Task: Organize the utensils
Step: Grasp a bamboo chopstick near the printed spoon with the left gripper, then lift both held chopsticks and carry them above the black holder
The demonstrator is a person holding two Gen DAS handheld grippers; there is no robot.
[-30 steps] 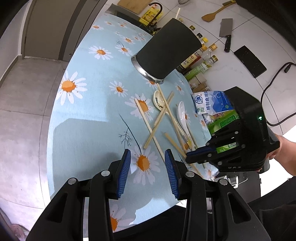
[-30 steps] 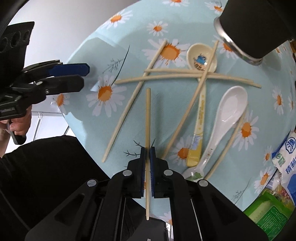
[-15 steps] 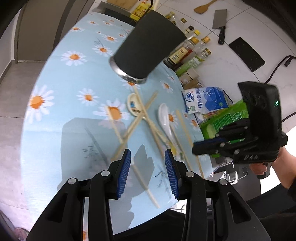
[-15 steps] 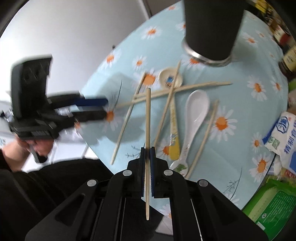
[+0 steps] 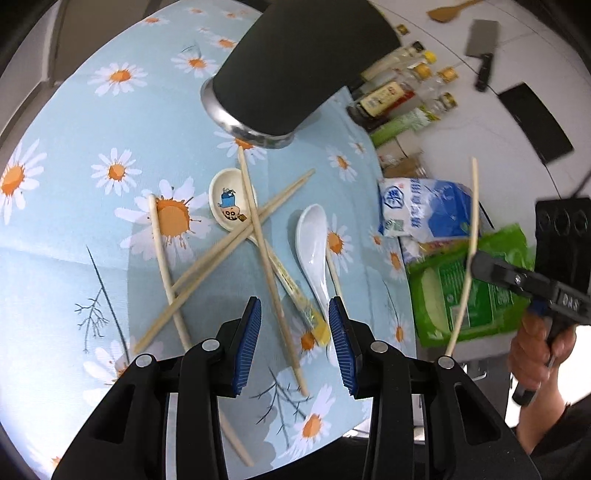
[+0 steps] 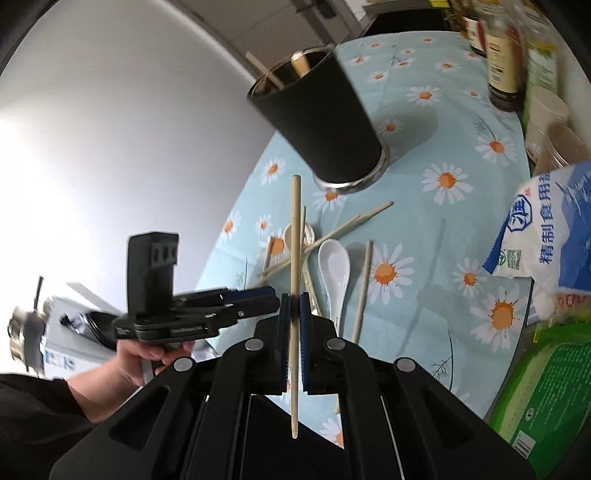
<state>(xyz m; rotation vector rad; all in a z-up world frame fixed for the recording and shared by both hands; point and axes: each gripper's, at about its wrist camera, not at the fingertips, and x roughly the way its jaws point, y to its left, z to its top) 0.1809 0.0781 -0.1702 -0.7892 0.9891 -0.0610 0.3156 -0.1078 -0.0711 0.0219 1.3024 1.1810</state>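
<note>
A tall black cup (image 5: 295,66) stands at the far side of the daisy-print tablecloth (image 5: 92,221). In front of it lie several wooden chopsticks (image 5: 221,251), a cartoon-printed spoon (image 5: 229,199) and a white spoon (image 5: 314,243). My left gripper (image 5: 295,332) hovers open over the near end of this pile, with nothing held. My right gripper (image 6: 294,306) is shut on one chopstick (image 6: 294,258), held up in the air and pointing towards the cup (image 6: 325,122). That cup holds a few sticks. From the left wrist view, the right gripper (image 5: 480,264) and its chopstick (image 5: 469,251) are off the table's right edge.
A blue-and-white bag (image 5: 424,206) and a green packet (image 5: 472,291) lie at the table's right edge. Bottles (image 5: 391,96) stand behind the cup. A cleaver (image 5: 484,48), a wooden spatula (image 5: 454,9) and a black slab (image 5: 535,122) lie beyond them.
The right gripper has lifted its chopstick off the table and swung it to face the cup. The left gripper has moved forward over the pile of chopsticks and spoons.
</note>
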